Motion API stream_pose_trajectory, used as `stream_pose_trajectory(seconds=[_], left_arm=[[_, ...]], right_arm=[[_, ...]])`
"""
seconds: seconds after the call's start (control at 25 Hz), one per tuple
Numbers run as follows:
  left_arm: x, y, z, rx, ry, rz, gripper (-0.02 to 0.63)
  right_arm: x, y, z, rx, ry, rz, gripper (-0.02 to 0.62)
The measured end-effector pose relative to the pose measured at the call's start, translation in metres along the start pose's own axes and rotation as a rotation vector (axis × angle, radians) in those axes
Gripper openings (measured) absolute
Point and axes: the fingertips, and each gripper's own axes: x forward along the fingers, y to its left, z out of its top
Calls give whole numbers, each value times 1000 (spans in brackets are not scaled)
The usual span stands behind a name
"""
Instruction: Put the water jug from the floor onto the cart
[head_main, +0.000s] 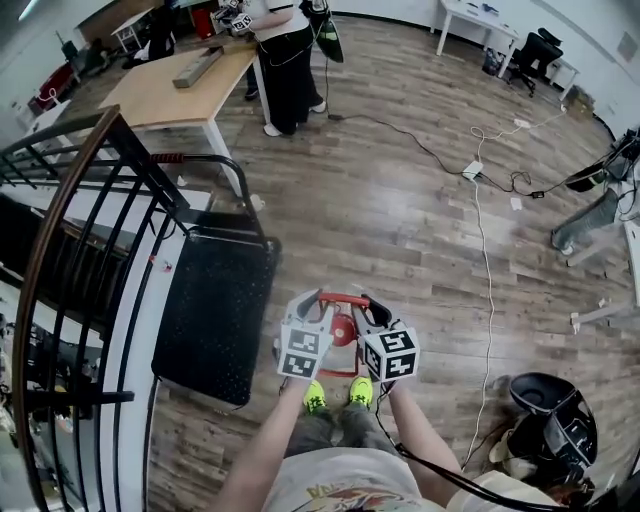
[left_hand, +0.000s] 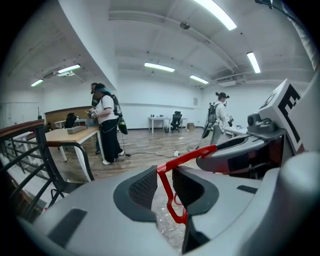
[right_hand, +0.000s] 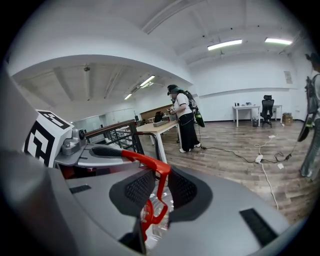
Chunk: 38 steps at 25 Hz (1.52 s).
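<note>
Jaws of the left gripper (left_hand: 165, 189) clenched on one end of the red handle (left_hand: 191, 154); jaws of the right gripper (right_hand: 159, 189) clenched on the other end. Water jug (left_hand: 166, 223) hangs beneath both, clear plastic showing between the pads. Black platform cart (head_main: 215, 310) just beside it, to the left. Wooden floor (head_main: 400, 220) below.

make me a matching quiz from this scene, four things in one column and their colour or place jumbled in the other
Things:
1. handle
2. cart
3. table
4. power strip

Descriptions:
a. black, just left of the handle
b. white, lying out to the upper right in the head view
c. red, clamped at both ends
d. pale wood top, white legs

Pairs: 1-c, 2-a, 3-d, 4-b
</note>
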Motion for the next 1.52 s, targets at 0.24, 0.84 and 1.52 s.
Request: stream_pose_trajectory(seconds=[0.24, 0.84, 1.52], left_arm=[[-23, 1, 14, 9, -15, 15, 98], [-49, 38, 15, -3, -68, 28, 87], [-30, 128, 4, -129, -56, 276, 87]], right_arm=[[-15, 19, 16, 1, -23, 18, 77], [0, 57, 33, 4, -99, 32, 20], [100, 79, 55, -108, -21, 307, 20]])
